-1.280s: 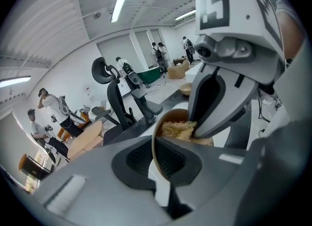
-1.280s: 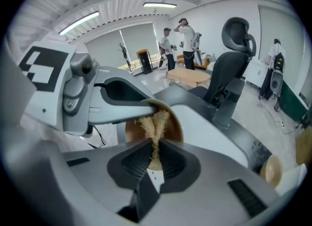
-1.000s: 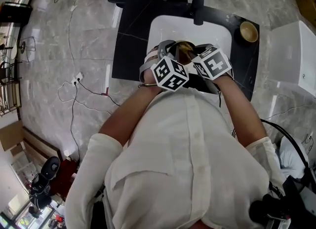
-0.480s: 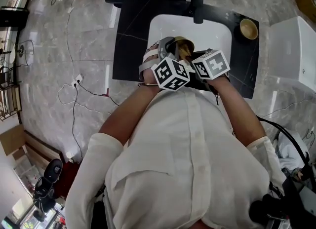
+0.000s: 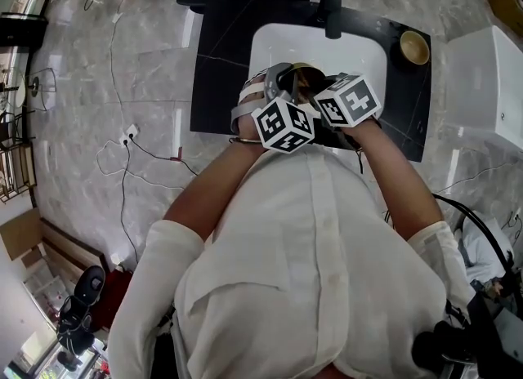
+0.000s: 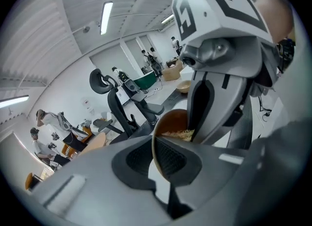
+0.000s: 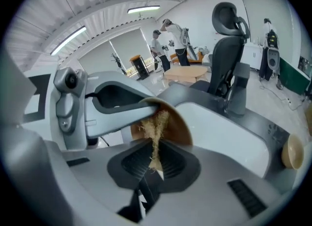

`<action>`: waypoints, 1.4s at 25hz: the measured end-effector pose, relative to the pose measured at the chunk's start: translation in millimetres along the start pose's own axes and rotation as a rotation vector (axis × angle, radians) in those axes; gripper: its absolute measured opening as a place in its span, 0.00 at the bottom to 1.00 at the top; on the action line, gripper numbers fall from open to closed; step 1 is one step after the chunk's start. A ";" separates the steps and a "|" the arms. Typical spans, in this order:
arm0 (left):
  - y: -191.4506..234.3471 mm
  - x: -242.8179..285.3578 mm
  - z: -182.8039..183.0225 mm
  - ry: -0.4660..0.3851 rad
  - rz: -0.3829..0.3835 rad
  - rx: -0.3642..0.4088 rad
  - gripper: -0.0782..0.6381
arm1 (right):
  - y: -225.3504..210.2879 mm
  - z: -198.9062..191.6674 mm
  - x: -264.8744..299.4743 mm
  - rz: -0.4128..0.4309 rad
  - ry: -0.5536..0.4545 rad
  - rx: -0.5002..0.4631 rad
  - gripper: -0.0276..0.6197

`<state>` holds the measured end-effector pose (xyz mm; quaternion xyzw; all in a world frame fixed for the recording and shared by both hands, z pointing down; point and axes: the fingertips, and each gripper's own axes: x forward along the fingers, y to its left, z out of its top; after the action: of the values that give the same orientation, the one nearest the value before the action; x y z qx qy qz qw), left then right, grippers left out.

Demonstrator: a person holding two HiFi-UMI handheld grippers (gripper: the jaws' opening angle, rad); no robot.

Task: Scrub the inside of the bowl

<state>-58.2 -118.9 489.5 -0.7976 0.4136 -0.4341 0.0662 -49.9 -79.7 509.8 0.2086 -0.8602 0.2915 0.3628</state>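
Bowl point(image 6: 171, 122): over the sink point(image 5: 282, 42), rim clamped in left gripper point(image 6: 158, 154).
Right gripper point(image 7: 154, 160): pinching fibre scrubber point(image 7: 158, 122) inside bowl.
Risk: hard scrubbing levers rim loose; bowl drops into sink.

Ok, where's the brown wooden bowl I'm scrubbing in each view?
Head view: brown wooden bowl upper centre, over the white sink.
Left gripper view: bowl at centre, rim edge-on.
Right gripper view: bowl at centre, behind the straw-coloured fibre scrubber.
Shared landmark: paler wooden bowl on the black counter: top right, upper centre, right edge respectively.
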 end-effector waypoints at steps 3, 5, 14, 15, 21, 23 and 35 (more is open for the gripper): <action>0.6 0.0 -4.8 0.008 -0.004 -0.016 0.12 | -4.4 5.0 -4.8 -0.038 -0.022 0.005 0.09; 1.4 0.7 -8.4 0.016 -0.005 -0.019 0.12 | -9.9 6.0 -9.1 -0.074 -0.023 0.010 0.09; -0.9 0.6 -11.9 0.032 -0.018 -0.023 0.13 | -30.7 -20.1 -11.4 -0.118 0.024 0.089 0.09; -2.5 0.5 -10.0 0.031 -0.021 -0.016 0.14 | -31.4 -25.4 -9.8 -0.115 0.029 0.104 0.09; -8.0 -0.8 -2.9 0.011 -0.018 0.013 0.14 | -18.2 -40.2 2.7 -0.060 0.056 0.139 0.09; -8.5 -1.1 -1.4 0.005 -0.018 0.009 0.14 | -12.0 -41.3 7.6 -0.030 0.049 0.144 0.09; 19.5 0.3 -26.0 0.016 -0.141 -0.414 0.13 | 25.8 -5.2 -30.8 0.239 -0.228 0.060 0.09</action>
<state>-89.3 -125.1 496.6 -0.8178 0.4375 -0.3495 -0.1329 -42.0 -52.6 480.7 0.1472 -0.9053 0.3328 0.2190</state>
